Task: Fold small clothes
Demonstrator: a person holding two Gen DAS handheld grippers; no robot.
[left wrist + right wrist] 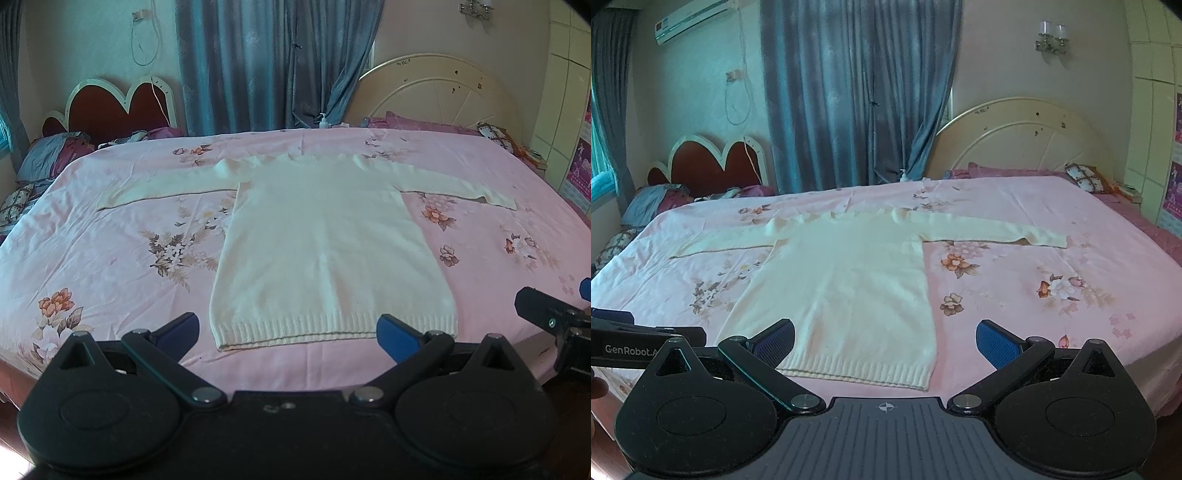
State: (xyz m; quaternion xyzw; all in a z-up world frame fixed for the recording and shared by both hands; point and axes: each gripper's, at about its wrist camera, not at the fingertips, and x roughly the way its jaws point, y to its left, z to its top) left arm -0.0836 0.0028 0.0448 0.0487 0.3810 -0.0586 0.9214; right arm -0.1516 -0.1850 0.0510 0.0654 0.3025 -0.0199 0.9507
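Note:
A cream knitted sweater (325,236) lies flat on the pink floral bedsheet (110,266), both sleeves spread out sideways and its ribbed hem toward me. My left gripper (288,334) hovers just short of the hem, open, nothing between its blue pads. In the right wrist view the same sweater (846,280) sits left of centre. My right gripper (884,345) is open above the hem's right corner, holding nothing. The left gripper's body shows at the left edge there (635,347).
Two headboards stand at the back: a red heart-shaped one (118,107) and a cream arched one (439,92). Pillows (44,155) and a small pump bottle (324,121) lie along the bed's far edge. Blue curtains (273,62) hang behind. A wardrobe (570,92) is at right.

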